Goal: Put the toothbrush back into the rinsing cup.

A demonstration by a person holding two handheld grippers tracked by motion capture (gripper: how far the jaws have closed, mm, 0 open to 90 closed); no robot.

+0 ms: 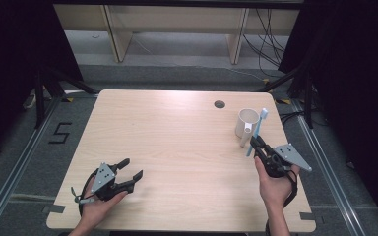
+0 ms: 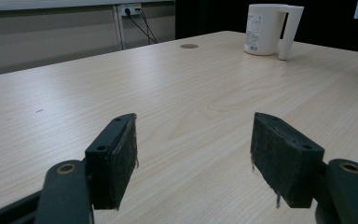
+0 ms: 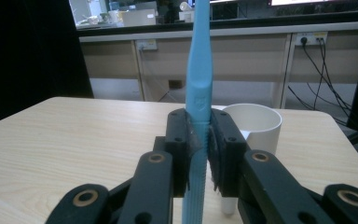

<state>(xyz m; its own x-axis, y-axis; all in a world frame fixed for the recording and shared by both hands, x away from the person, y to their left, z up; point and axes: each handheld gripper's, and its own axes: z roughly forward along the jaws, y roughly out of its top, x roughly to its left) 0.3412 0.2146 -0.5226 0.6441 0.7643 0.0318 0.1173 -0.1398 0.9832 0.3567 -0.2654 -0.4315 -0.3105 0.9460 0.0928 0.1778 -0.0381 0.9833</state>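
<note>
A light blue toothbrush point(image 3: 198, 93) stands nearly upright, clamped low on its handle between the 2 black jaws of the right gripper point(image 3: 199, 140). In the right gripper view the handle rises straight out of the pads and runs past the top edge, so the head is cut off there; in the high view the toothbrush point(image 1: 257, 132) shows its white bristle end at the top, tilted slightly away from the person, with its lower tip close to the table.

Just behind the brush sits a white mug point(image 1: 246, 125), open side up, with its handle turned toward the person. The mug point(image 3: 253, 126) appears right beside the jaws in the right gripper view — whether the brush touches it is not clear. The person's right hand point(image 1: 274, 184) holds that gripper point(image 1: 257, 143) near the table's right edge.

The light wooden table point(image 1: 177, 147) has a small round cable hole point(image 1: 219, 104) near its far edge, left of the mug.

Well apart, at the near left corner, the left hand point(image 1: 97, 205) holds the left gripper point(image 1: 130, 169) with its jaws spread wide and nothing between them. In the left gripper view the 2 pads point(image 2: 116, 158) hover low over bare wood, and the mug point(image 2: 265, 30) stands far off at the upper right.
</note>
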